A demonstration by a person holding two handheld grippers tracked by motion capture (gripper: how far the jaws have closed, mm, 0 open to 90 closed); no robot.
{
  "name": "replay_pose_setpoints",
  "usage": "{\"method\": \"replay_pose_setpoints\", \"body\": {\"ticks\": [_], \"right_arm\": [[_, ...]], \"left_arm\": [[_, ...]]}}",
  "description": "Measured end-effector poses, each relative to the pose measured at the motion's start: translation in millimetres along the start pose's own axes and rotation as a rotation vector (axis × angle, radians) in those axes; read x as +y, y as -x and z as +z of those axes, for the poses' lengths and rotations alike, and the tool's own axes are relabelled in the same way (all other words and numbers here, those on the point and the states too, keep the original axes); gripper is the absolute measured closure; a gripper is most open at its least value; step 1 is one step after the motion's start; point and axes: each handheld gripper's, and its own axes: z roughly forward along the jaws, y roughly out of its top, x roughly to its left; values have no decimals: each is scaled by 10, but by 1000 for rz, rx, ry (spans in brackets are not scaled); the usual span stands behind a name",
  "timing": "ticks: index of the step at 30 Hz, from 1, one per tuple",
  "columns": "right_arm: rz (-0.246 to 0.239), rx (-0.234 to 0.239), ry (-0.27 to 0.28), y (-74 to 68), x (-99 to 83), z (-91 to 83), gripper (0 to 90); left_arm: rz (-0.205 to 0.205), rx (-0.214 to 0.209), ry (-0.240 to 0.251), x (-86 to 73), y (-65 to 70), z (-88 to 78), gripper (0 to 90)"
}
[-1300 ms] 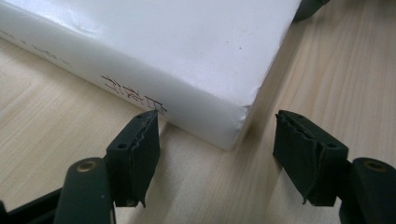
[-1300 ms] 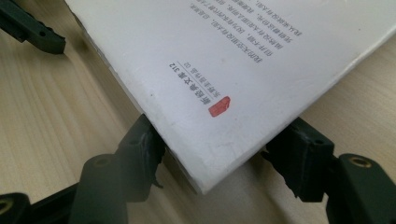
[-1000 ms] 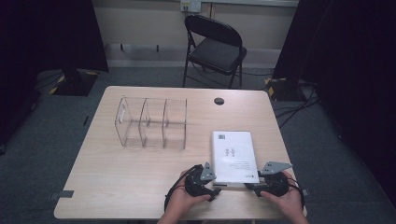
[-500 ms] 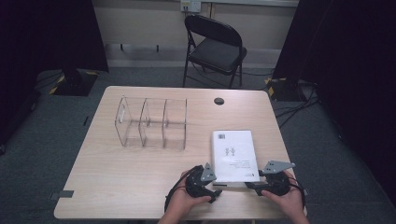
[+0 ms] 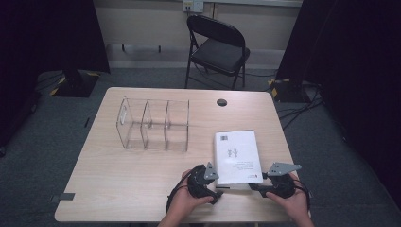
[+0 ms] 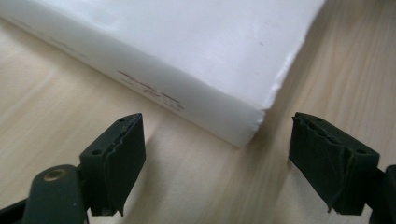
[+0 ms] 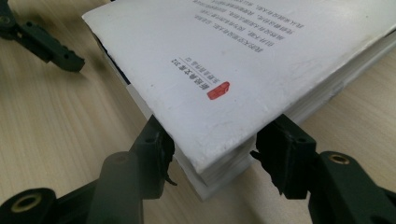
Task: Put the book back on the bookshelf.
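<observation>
Right gripper [image 5: 255, 186] sits at the near right of the table [image 5: 94, 189], its jaws set either side of the near right corner of the white book [image 5: 238, 156]; they have just been closing, and in the right gripper view [image 7: 212, 161] the corner with its page edges lies between the two black pads, which look to be touching or just short of the cover and the underside, so a firm grip cannot be confirmed. Left gripper [image 5: 218, 190] is at the book's near left corner; its jaws have just been opening, and in the left gripper view [image 6: 217, 163] they stand well apart with bare wood between them, the book's corner [image 6: 187, 56] just beyond the tips and not touched. Book lies flat on the table, near the right side and close to the near edge, cover up, with a barcode at its far left, two small figures at mid-cover, lines of print below and a small red mark toward the near right corner. Person's left hand [image 5: 187, 203] and right hand [image 5: 291, 203] come in from the near edge, each around its gripper, a grey three-cornered plate on top of each. Clear three-compartment organiser [image 5: 153, 124] stands on the left-centre of the table, well apart from the book. Small dark round grommet [image 5: 222, 102] sits near the far edge. Black folding chair [image 5: 218, 47] stands on the carpet beyond the table.
</observation>
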Motion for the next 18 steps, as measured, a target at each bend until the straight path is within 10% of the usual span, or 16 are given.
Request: {"method": "replay_pose_setpoints", "body": {"ticks": [18], "right_arm": [[-3, -8, 13, -20, 42, -33, 480]], "left_arm": [[91, 10, 39, 348, 84, -27, 162]]}}
